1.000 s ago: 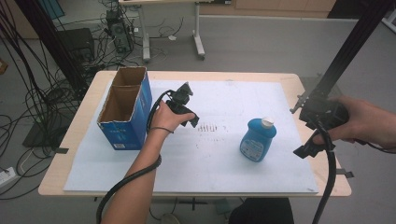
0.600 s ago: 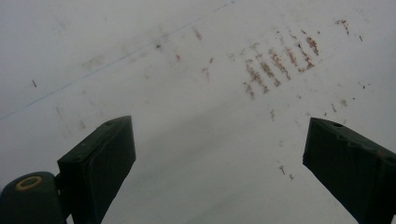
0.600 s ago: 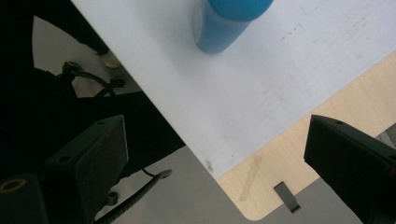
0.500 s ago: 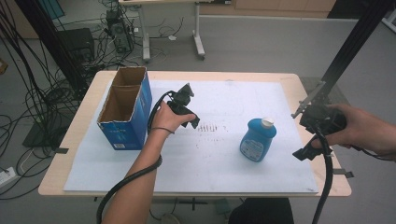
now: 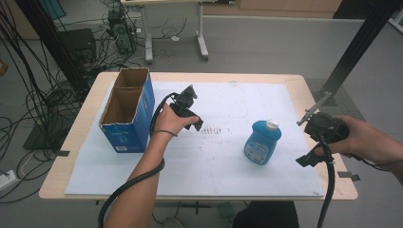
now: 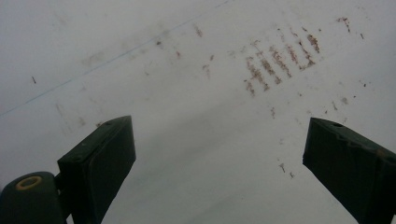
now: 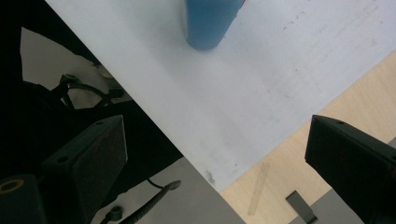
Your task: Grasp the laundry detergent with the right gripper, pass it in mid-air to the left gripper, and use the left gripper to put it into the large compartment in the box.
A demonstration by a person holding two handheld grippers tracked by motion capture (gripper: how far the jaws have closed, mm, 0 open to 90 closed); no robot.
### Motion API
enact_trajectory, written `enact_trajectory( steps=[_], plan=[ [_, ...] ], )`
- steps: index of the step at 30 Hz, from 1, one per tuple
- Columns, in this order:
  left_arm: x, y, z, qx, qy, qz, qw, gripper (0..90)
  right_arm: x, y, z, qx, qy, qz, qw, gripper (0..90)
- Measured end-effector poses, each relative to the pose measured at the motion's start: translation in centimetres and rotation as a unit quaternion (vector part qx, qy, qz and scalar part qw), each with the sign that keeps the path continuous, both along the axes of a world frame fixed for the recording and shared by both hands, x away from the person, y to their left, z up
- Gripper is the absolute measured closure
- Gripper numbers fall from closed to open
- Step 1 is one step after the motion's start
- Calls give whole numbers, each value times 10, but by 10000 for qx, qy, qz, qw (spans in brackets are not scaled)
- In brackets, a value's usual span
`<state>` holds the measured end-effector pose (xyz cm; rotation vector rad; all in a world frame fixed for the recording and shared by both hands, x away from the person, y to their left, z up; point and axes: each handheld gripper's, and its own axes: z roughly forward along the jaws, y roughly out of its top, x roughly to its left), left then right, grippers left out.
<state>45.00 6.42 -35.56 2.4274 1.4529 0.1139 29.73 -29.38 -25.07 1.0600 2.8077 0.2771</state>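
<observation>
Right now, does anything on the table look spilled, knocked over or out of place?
Only rows of brownish smudge marks stain the white paper sheet near the left gripper. The blue plastic bottle and open cardboard box stand upright.

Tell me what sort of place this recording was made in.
Probably a lab or workshop recording station: a wooden table covered with a white sheet, bundles of black cables and electronics on a grey floor, and a black camera-rig post beside the table.

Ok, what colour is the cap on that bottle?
White, on a blue bottle; the cap shows best in the high view.
</observation>
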Motion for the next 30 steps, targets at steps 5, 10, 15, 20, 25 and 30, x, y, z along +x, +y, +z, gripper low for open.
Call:
enact_trajectory(
  steps=[5, 10, 15, 20, 25, 30],
  plan=[
    [0, 1, 0, -3, 4, 6, 10000, 97, 0, -2, -8, 71, -69, -10, 10000, 55],
    [-1, 2, 0, -52, -1, 35, 10000, 97, 1, -4, -18, 150, -135, -59, 9998, 55],
    [0, 3, -1, -65, 24, 20, 10000, 97, 2, -8, -31, 243, -228, -89, 9994, 55],
    [-1, 3, -3, -70, 37, 36, 10000, 97, 3, -9, -40, 292, -366, -114, 9988, 57],
    [0, 5, -4, -88, 59, 59, 9999, 97, 3, -12, -53, 407, -495, -142, 9978, 58],
    [0, 6, -4, -93, 64, 50, 9999, 97, 2, -13, -61, 545, -607, -120, 9966, 58]
  ],
)
